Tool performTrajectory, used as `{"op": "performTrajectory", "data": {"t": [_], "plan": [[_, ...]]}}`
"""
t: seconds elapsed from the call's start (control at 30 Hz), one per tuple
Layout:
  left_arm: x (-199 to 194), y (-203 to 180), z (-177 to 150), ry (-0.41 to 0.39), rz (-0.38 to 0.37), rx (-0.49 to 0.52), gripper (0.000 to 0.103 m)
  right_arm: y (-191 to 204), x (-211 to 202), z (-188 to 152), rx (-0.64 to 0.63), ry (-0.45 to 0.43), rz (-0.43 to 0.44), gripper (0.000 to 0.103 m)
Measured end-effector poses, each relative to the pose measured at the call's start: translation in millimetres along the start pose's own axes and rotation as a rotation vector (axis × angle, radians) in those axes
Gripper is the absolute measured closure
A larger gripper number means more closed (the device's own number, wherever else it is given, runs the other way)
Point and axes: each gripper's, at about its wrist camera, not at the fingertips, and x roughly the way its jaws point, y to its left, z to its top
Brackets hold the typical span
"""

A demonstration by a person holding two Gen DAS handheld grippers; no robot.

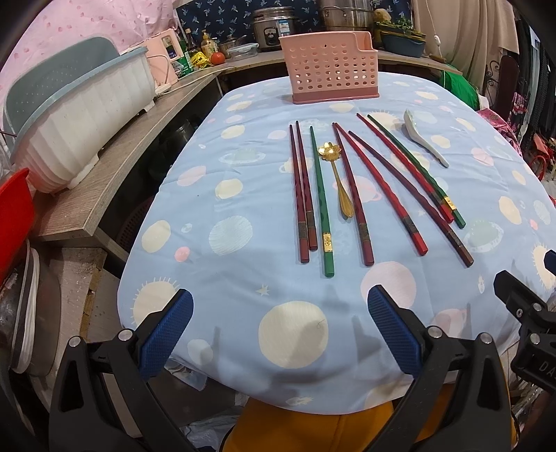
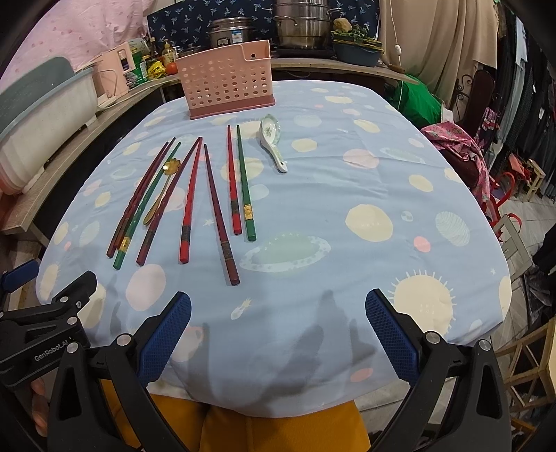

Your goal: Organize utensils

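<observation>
Left wrist view shows the left gripper (image 1: 279, 330) with fingers spread wide and empty, held over the near edge of the table; the right gripper (image 2: 278, 332) stands likewise agape and empty. Eight lacquered chopsticks (image 1: 321, 205) in dark red, red and green lie side by side on the tablecloth (image 1: 243, 278), tips toward the pink perforated holder (image 1: 332, 69) standing at the far end. A gold spoon (image 1: 337, 174) lies among them and a white ceramic spoon (image 1: 422, 137) lies to their right. Judgement: the chopsticks are light, stiff and likely slick, lying flat and close together, so a pinch across one stick near its thicker decorated end appears soundest; the ceramic spoon is breakable and best taken by the handle. The cloth is soft and may bunch under the pads. Room is cluttered: a dish rack (image 1: 80, 118) on the side counter (image 1: 114, 180), pots (image 1: 274, 24) behind.
</observation>
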Motion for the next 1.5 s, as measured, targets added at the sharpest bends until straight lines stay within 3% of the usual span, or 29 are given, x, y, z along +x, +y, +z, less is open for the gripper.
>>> {"op": "performTrajectory", "data": {"t": [0.33,0.57,1.13,1.3,1.5], "plan": [[38,37,15,0.053,-0.028,-0.114,0.007,-17,13,9,0.044,0.013,-0.025,0.007],[60,32,24,0.069,-0.07,-0.104,0.007,-20,25,17,0.042,0.018,-0.032,0.007],[80,43,29,0.083,-0.046,-0.111,0.011,-10,45,36,0.015,0.03,-0.021,0.007],[85,42,39,0.085,-0.111,-0.129,0.034,-11,55,59,0.016,-0.002,0.02,0.009],[85,37,47,0.076,-0.139,-0.122,0.064,-15,85,96,0.016,-0.001,0.057,0.038]]}}
